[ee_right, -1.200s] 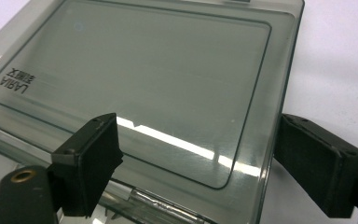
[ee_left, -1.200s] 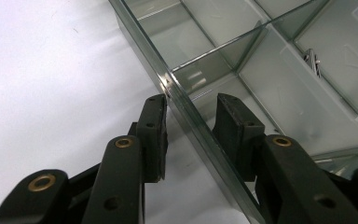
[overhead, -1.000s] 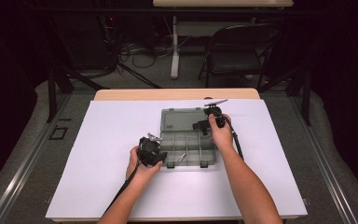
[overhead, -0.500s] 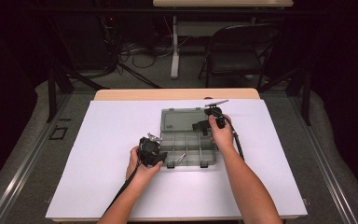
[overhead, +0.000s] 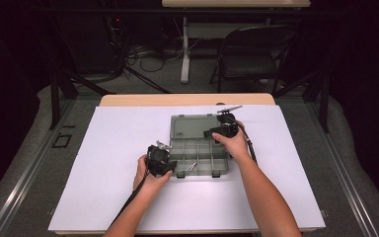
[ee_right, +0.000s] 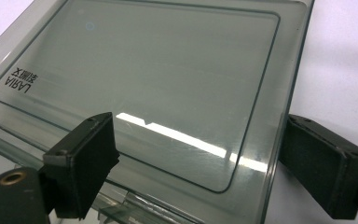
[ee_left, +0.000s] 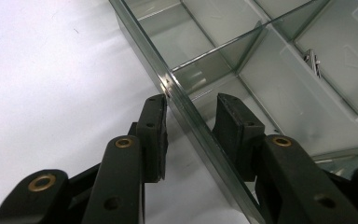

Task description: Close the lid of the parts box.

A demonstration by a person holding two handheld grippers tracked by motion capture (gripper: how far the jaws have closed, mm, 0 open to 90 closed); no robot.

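A clear grey compartment box (overhead: 205,153) lies open on the white table cover, its lid (overhead: 192,126) folded back flat behind it. My left gripper (overhead: 170,162) is at the box's front left corner. In the left gripper view its jaws (ee_left: 191,105) straddle the box's side wall (ee_left: 186,107), one pad outside and one inside, with small gaps on both sides. My right gripper (overhead: 213,132) hovers at the lid's right end. Its jaws (ee_right: 200,140) stand wide, one over the lid (ee_right: 158,70) and one just past its edge. A few thin metal pins (ee_left: 313,60) lie in one compartment.
The white cover (overhead: 118,143) leaves wide free room left, right and in front of the box. Two dark latches (overhead: 181,174) stick out at the box's front edge. A wooden table edge (overhead: 143,99) and a folding chair (overhead: 249,54) lie beyond.
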